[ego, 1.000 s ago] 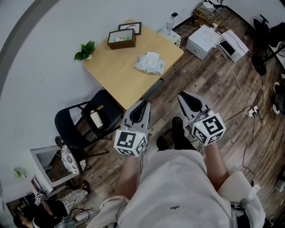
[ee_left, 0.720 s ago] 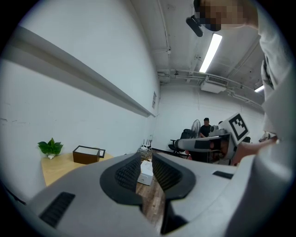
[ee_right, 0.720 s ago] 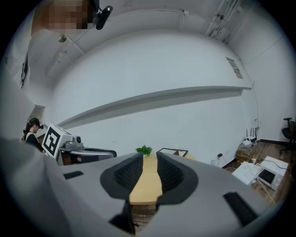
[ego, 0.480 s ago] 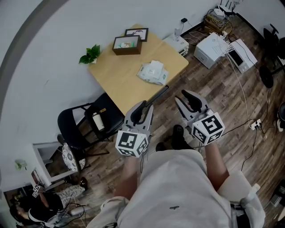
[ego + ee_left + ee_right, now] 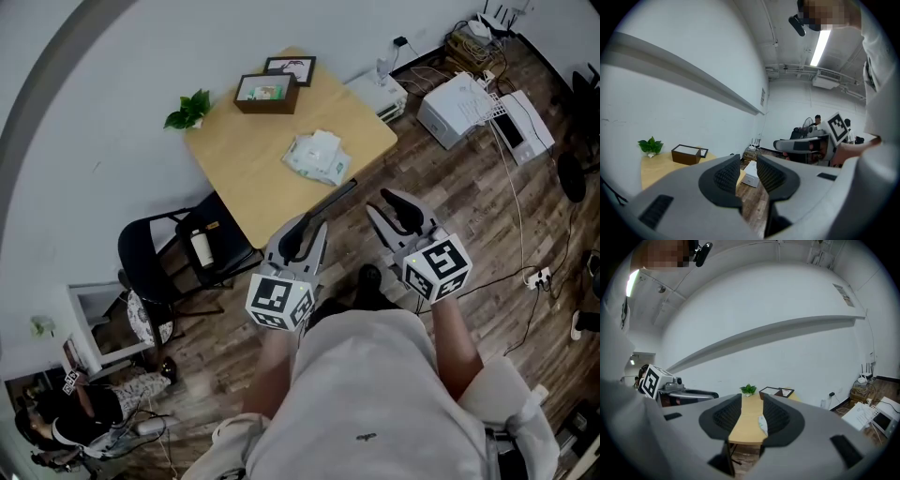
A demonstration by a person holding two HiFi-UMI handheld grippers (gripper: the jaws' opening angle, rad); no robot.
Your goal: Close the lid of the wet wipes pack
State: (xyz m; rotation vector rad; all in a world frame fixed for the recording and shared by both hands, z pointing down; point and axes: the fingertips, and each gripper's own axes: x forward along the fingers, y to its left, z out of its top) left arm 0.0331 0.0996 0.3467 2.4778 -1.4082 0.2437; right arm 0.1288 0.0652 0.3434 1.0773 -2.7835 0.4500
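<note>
1. While the wet wipes pack (image 5: 319, 156) lies on the table (image 5: 234, 159), both grippers hang well short of it.
2. Left gripper (image 5: 302, 230): jaws apart, empty.
3. Right gripper (image 5: 401, 208): jaws have just been opening, nothing between.

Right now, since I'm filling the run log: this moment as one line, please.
phase: pre-contact | wet wipes pack: on table, untouched | left gripper: open, empty | right gripper: jaws just opening, empty
</note>
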